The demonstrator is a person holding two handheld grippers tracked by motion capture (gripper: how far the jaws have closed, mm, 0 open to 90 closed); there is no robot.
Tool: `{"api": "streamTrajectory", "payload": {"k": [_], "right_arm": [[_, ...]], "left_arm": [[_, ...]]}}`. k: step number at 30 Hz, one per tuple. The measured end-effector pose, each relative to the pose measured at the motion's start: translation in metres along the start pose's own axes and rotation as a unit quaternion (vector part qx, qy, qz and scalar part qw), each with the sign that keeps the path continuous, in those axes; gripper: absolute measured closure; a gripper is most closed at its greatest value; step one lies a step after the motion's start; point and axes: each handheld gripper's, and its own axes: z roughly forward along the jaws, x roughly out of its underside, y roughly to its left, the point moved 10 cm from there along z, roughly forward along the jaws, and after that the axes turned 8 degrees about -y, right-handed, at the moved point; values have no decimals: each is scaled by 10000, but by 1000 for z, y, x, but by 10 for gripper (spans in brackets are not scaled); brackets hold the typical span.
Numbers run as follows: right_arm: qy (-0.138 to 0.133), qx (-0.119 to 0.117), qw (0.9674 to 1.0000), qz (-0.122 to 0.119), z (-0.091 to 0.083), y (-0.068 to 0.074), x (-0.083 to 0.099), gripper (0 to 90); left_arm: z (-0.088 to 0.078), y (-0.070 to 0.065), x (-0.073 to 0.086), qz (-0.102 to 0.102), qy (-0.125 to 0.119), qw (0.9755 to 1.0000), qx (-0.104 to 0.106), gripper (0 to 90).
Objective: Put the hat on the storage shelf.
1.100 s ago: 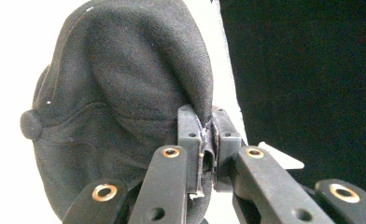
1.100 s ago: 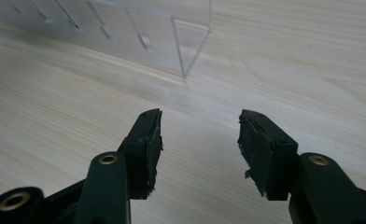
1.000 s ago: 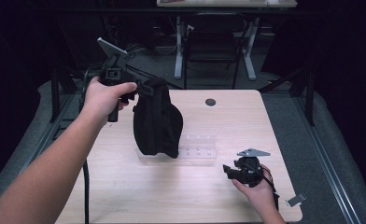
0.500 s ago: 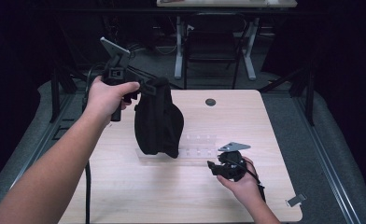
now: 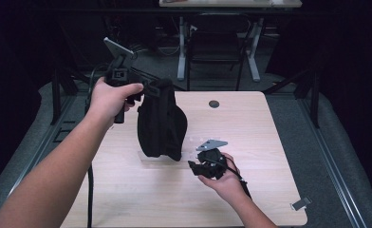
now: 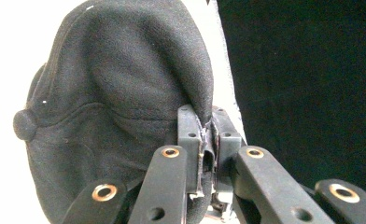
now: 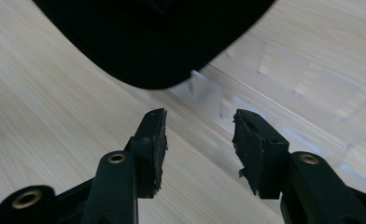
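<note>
A black cap (image 5: 161, 123) hangs over the middle of the wooden table (image 5: 260, 142), and my left gripper (image 5: 151, 88) is shut on its upper edge. In the left gripper view the fabric is pinched between the jaws of the left gripper (image 6: 203, 126), below the cap (image 6: 111, 93). Under the cap lies a clear plastic holder (image 5: 192, 141). My right gripper (image 5: 193, 165) is low over the table just right of the cap, open; its jaws have just been closing a little with nothing between them. In the right gripper view the right gripper (image 7: 200, 126) points at the clear holder (image 7: 284, 88) and the cap's lower edge (image 7: 158, 37).
A dark round grommet (image 5: 214, 103) sits near the table's far edge. A small grey clip (image 5: 300, 203) lies at the near right corner. A black cable (image 5: 90, 190) hangs along the left side. Desk legs and a chair stand beyond the table.
My right gripper has travelled left across the table, from near the right edge to beside the cap and clear holder. The left gripper and cap have stayed put.
</note>
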Motion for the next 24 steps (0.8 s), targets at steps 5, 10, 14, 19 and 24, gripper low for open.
{"api": "streamTrajectory", "payload": {"k": [5, 10, 14, 19, 24], "right_arm": [[-69, -185, 9998, -80, 8, 18, -11, 542], [-120, -253, 9994, -215, 14, 31, -20, 548], [-127, -341, 9991, -232, 15, 38, -24, 558], [-166, -432, 9986, -246, 13, 43, -25, 561], [-169, -483, 9983, -289, 14, 50, -29, 553]], "left_arm": [[0, 0, 0, 14, -1, 10000, -19, 851], [1, 0, 0, 21, 7, 10000, -30, 851], [2, 0, 0, 12, 9, 10000, -17, 851], [2, 0, 1, 8, 10, 10000, 0, 851], [1, -1, 1, 5, 27, 10000, 22, 851]]}}
